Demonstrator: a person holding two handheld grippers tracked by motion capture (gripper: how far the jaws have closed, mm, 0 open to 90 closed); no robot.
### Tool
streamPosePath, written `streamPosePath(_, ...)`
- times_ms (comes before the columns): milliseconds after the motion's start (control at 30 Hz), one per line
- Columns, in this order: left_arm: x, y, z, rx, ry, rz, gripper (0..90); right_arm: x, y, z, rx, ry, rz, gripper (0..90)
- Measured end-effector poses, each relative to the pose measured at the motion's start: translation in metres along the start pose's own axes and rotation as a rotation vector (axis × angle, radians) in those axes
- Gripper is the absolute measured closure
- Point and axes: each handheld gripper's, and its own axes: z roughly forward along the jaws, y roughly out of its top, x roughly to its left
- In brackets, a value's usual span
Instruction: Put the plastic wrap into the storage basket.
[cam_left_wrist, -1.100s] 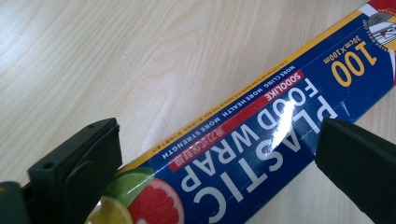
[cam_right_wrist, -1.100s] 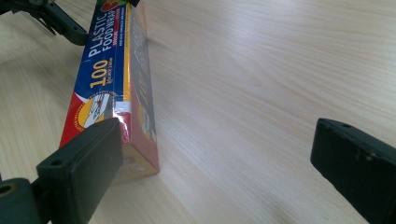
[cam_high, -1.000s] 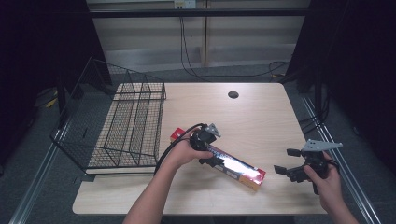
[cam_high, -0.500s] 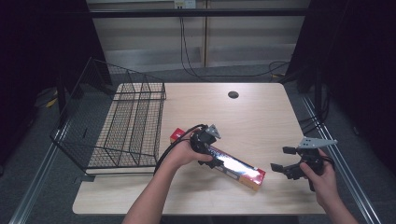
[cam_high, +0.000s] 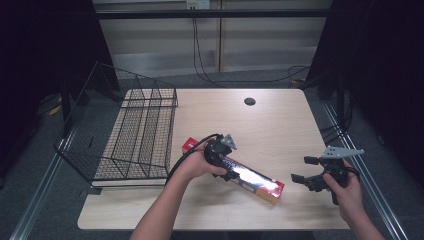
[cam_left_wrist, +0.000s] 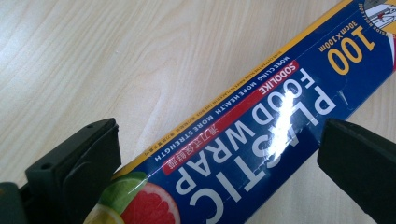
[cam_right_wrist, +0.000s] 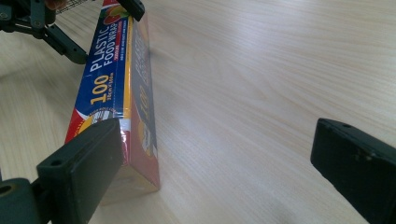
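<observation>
A long blue, yellow and red plastic food wrap box (cam_high: 256, 181) lies diagonally on the wooden table (cam_high: 280, 125). My left gripper (cam_high: 231, 172) is open over the box's near-left half, with one jaw on each side of it. In the left gripper view the box (cam_left_wrist: 261, 116) runs between the two spread jaws. My right gripper (cam_high: 303, 169) stands open just right of the box's lower right end. In the right gripper view that end of the box (cam_right_wrist: 112, 70) lies beside the left jaw, with bare table in the gap. The left gripper (cam_right_wrist: 100, 25) shows farther along the box.
A black wire basket (cam_high: 140, 135) stands on the table's left side, partly over the edge. A round cable hole (cam_high: 249, 101) sits near the back. Both forearms come in from the front edge.
My right gripper has moved left and down, closer to the box's right end. The left gripper and the box have stayed about where they were.
</observation>
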Motion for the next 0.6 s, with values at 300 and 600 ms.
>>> streamPosePath(300,-0.006,0.000,-0.002,0.039,0.023,0.006,0.0,0.002,0.000,0.001,0.002,0.000,-0.006,2.3)
streamPosePath(600,-0.015,-0.001,-0.008,0.070,0.052,0.007,3.1,0.003,0.000,0.001,0.006,-0.004,0.002,2.3)
